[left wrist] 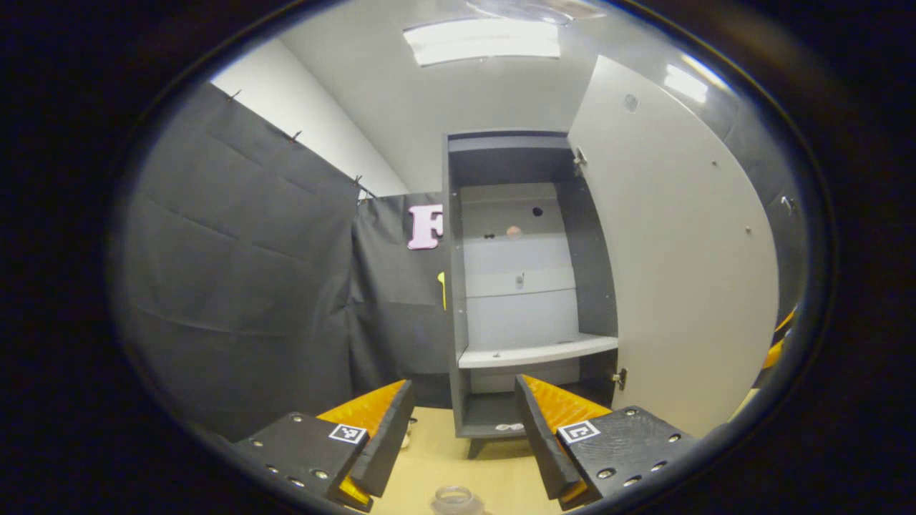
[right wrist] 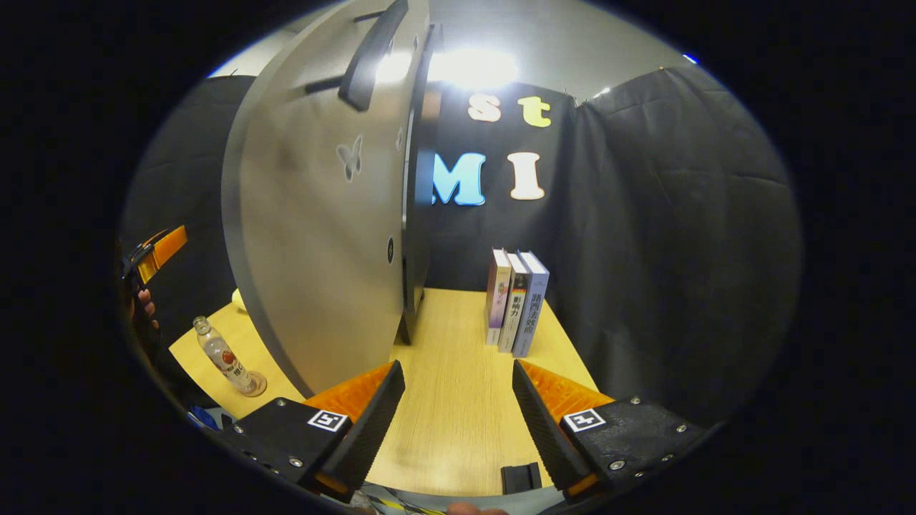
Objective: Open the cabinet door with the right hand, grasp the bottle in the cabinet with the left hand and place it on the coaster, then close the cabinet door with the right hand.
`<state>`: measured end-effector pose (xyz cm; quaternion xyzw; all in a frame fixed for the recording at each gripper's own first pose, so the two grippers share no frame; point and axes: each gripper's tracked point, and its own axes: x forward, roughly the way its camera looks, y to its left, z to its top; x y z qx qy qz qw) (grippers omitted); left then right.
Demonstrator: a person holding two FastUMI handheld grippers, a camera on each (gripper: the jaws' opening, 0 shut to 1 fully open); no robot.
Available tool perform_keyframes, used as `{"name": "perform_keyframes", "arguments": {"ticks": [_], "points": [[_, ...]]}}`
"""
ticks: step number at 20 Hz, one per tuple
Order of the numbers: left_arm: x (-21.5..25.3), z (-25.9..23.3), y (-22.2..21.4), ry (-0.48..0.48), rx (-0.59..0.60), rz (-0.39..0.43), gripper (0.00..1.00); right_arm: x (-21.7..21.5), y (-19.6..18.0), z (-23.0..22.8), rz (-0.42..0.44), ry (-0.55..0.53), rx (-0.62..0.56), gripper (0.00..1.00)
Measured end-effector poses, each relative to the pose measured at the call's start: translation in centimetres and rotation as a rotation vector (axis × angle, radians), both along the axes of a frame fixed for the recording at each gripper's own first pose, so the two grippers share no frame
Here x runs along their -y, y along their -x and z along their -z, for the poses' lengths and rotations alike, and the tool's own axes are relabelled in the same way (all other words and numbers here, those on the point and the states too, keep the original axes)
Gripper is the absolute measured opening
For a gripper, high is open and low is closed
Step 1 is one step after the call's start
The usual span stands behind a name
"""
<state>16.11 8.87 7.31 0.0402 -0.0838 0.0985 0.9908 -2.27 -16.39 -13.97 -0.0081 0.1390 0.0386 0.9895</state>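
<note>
While the bottle point(right wrist: 227, 360) stands upright, cap up, on its coaster point(right wrist: 254, 390), both grippers' jaws gape wide, well clear of it.

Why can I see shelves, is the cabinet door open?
Open. The cabinet door is swung wide to one side, baring the shelf inside.

Three upright books point(right wrist: 517, 300) side by side on the wooden table point(right wrist: 458, 400), perhaps touching the black cloth wall point(right wrist: 665, 250) behind.
</note>
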Motion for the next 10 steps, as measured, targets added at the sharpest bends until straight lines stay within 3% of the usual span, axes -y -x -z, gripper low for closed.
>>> {"name": "perform_keyframes", "arguments": {"ticks": [4, 8, 10], "points": [[0.7, -2.5, 0.0, -0.037, 0.032, 0.033, 0.85, 2.8, -0.4, -4.7, 0.056, -0.061, 0.073, 0.94], [3.1, -2.2, 0.6, -0.026, -0.022, 0.120, 0.76, 4.1, -0.8, -10.8, 0.074, -0.087, 0.166, 0.94], [3.4, -1.8, 1.1, -0.037, -0.057, 0.127, 0.85, 3.6, -0.9, -14.1, 0.056, -0.113, 0.231, 0.93]]}}
